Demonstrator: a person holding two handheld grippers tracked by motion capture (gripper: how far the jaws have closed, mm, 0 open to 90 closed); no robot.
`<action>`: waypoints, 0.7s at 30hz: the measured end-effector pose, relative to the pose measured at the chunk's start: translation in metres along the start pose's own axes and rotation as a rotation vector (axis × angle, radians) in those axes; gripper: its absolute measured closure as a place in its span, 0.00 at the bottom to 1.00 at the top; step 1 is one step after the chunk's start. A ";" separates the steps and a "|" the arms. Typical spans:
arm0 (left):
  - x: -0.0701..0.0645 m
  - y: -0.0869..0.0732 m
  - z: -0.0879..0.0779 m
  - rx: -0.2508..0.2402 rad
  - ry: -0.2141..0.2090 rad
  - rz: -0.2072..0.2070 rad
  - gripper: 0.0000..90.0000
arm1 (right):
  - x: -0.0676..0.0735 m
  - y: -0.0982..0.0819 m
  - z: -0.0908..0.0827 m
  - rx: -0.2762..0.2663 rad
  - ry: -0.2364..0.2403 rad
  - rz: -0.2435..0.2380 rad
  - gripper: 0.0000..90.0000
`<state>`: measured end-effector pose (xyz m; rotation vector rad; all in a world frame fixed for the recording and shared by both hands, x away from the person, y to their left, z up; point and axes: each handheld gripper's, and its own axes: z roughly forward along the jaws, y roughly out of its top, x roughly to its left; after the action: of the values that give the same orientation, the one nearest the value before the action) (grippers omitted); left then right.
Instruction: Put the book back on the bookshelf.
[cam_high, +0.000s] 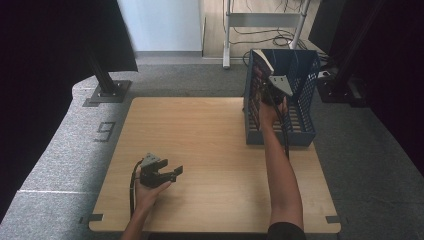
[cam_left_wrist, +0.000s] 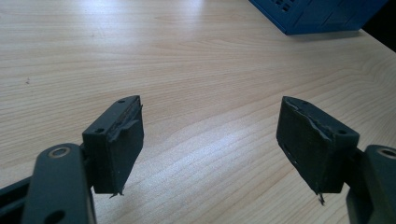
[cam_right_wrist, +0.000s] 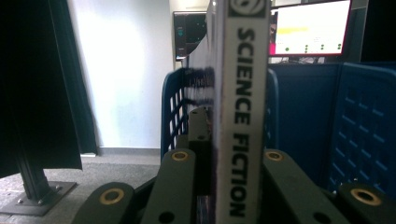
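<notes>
A book (cam_right_wrist: 240, 116) with "SCIENCE FICTION" printed down its pale spine stands upright between the jaws of my right gripper (cam_right_wrist: 229, 144), which is shut on it. In the high view the right gripper (cam_high: 272, 92) holds the book (cam_high: 257, 75) against the left inner wall of the blue basket (cam_high: 305, 135) at the table's far right. My left gripper (cam_high: 172, 172) rests low over the table near its front left, jaws wide open. Between its black pads (cam_left_wrist: 119, 144) there is nothing but bare wood.
The wooden table (cam_high: 200, 135) carries the basket, whose corner (cam_left_wrist: 317, 14) lies ahead of the left gripper. Black stand posts (cam_high: 105, 82) rise beyond the table's far left corner. A lit monitor (cam_right_wrist: 310, 28) hangs behind the basket wall (cam_right_wrist: 364, 126).
</notes>
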<state>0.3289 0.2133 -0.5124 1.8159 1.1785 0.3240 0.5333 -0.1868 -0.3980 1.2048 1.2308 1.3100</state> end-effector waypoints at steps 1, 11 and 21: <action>0.000 0.000 0.000 0.000 0.000 -0.001 0.26 | 0.001 -0.003 0.000 0.003 0.002 0.002 0.90; -0.002 0.000 0.000 -0.001 -0.001 0.001 0.26 | 0.005 -0.016 -0.008 0.028 0.033 -0.011 0.89; -0.009 0.002 0.000 -0.004 -0.008 0.025 0.26 | 0.010 -0.017 -0.028 0.085 0.042 -0.085 0.86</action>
<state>0.3254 0.2054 -0.5081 1.8278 1.1494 0.3333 0.5051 -0.1777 -0.4152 1.1766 1.3658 1.2368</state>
